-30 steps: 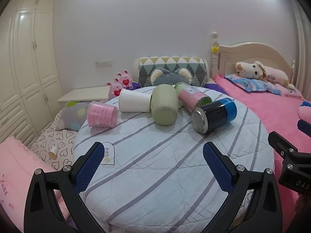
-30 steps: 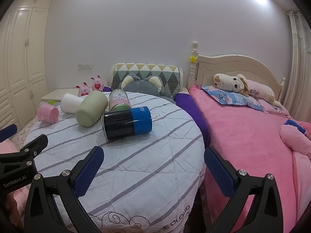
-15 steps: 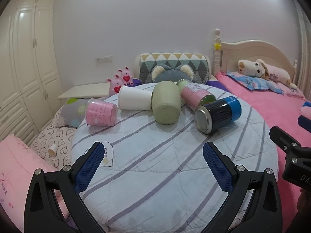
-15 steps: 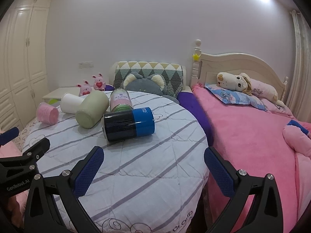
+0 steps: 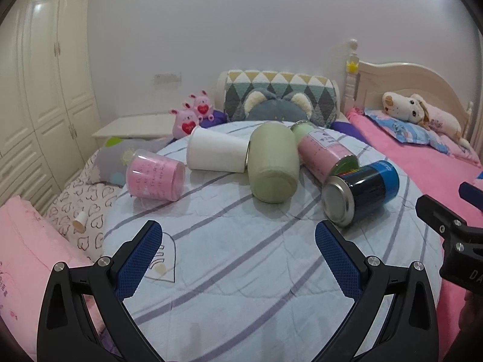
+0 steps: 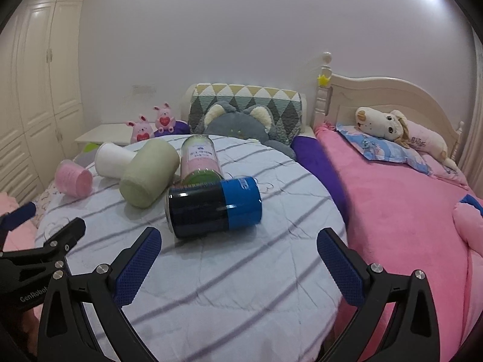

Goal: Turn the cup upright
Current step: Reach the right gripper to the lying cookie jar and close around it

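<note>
Cup, the dark blue-banded metal cylinder (image 6: 212,211), is lying sideways beside the sage green cup (image 6: 148,176); likely light, slick, rolling. Both tongs (image 5: 238,256) (image 6: 240,256) are gaping empty; grip mid-body.

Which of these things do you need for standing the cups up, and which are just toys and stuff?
For the job:
pink cup
white cup
green cup
pink and green bottle
black and blue can
left gripper
right gripper

Just lying about:
pink bunny toys
grey cat cushion
dog plushie
</note>
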